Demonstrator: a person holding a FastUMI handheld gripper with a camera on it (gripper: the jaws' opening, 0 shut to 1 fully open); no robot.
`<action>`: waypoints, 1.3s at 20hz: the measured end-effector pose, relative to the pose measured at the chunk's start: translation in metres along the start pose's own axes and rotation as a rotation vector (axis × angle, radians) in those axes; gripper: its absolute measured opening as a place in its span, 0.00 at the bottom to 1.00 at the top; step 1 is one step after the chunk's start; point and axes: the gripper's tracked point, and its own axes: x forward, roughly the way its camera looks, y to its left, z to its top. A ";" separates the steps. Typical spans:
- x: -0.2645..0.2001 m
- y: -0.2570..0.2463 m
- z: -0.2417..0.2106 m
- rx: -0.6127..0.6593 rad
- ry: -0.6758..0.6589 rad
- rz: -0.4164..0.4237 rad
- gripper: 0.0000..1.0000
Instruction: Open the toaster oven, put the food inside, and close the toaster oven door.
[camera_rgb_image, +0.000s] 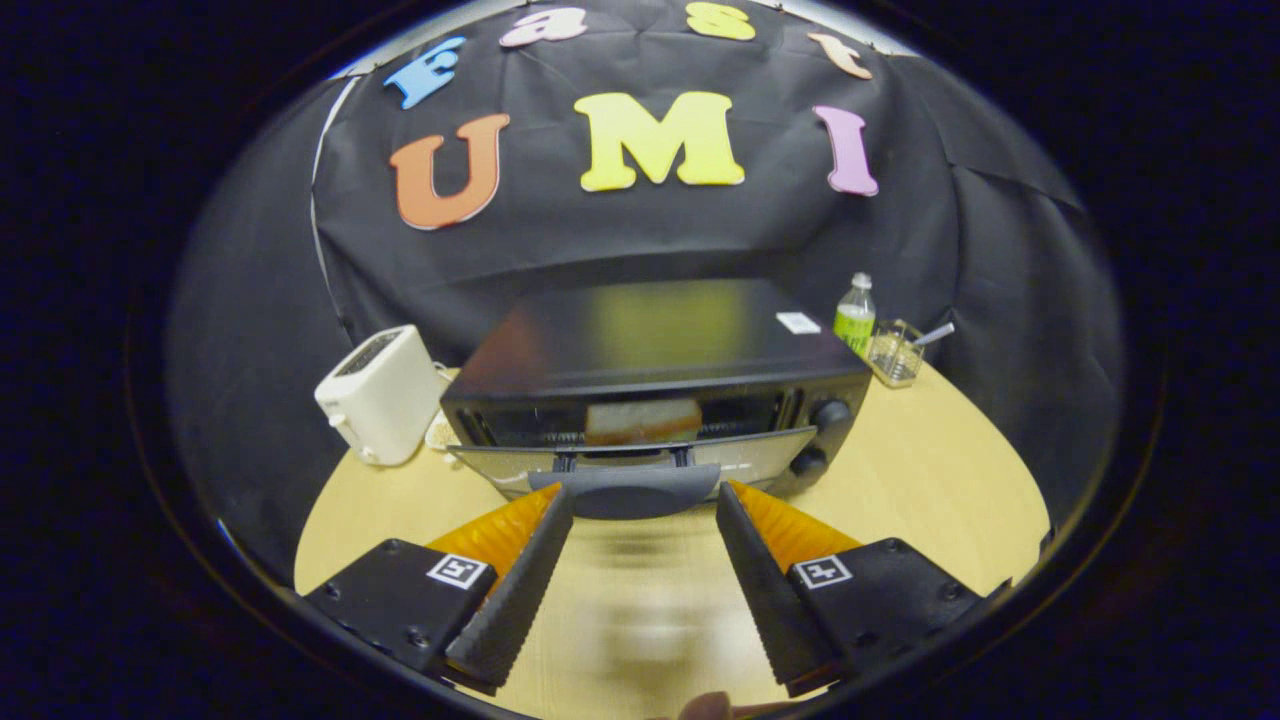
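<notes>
Gripper view: toaster oven (650, 400) on round wooden table (930, 490), door (620, 462) partly lowered.

Fingers of gripper (643, 497) spread wide, holding nothing, tips flanking the door handle (625, 490); contact with the handle not clear. One toaster oven, long axis running side to side across the fingers, front facing them. One slice of bread (642, 421) visible inside through the gap above the door. Two knobs (830, 412) stacked on the oven's right end. One small white label (798, 322) on the oven top, writing too small to read. One white pop-up toaster (380, 395) left of the oven, just beside it. One green-labelled bottle (856, 318) and one clear glass (895, 352) holding a spoon behind the right corner. One square marker on each finger mount.
</notes>
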 end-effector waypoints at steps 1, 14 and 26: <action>-0.009 0.001 0.015 -0.007 -0.027 0.002 0.96; -0.182 0.007 0.140 -0.011 -0.321 0.084 0.99; -0.247 -0.010 0.127 -0.023 -0.400 0.074 1.00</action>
